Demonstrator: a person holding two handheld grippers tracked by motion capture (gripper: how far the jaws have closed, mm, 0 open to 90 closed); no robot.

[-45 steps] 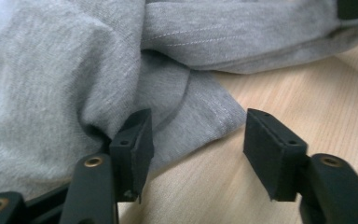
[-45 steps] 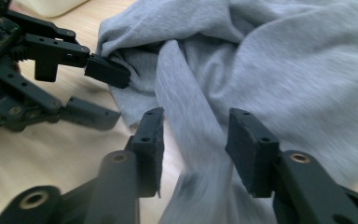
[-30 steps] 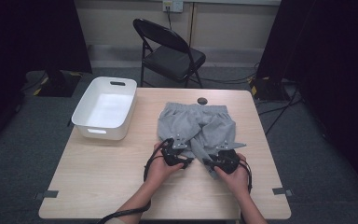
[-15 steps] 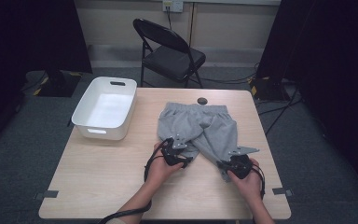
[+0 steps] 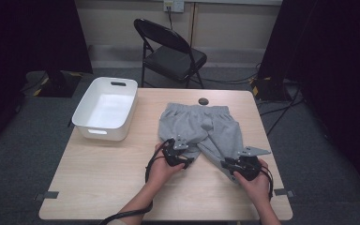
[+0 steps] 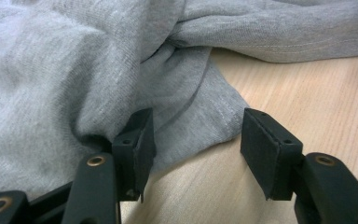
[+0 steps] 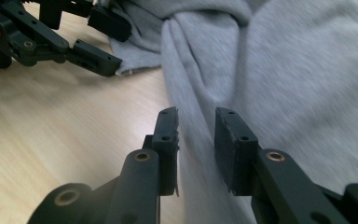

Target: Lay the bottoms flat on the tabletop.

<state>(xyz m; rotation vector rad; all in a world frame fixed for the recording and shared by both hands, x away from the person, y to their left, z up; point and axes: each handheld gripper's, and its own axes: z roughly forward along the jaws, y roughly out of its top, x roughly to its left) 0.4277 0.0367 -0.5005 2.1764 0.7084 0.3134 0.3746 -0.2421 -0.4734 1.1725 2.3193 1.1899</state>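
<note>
Grey jersey sweat shorts (image 5: pixel 201 129) are lying flat on the right half of the light wooden desk (image 5: pixel 103 173), waistband toward the far edge, both legs pointing back at the person, so the spreading-out looks mostly sorted. The right leg runs out pretty straight toward the near right corner, but the left leg is bunched and twisted near the crotch, so that bit needs smoothing, and any folding hasn't started as far as I can judge. The left gripper (image 6: pixel 196 140) sits at the left hem with its jaws apart, cloth lying between them but not pinched. The right gripper (image 7: pixel 196 140) has just been opening, and its pads straddle the right leg's fabric with a narrow gap, not clamping. The empty white plastic tub (image 5: pixel 105 108) waits by the far left corner.
</note>
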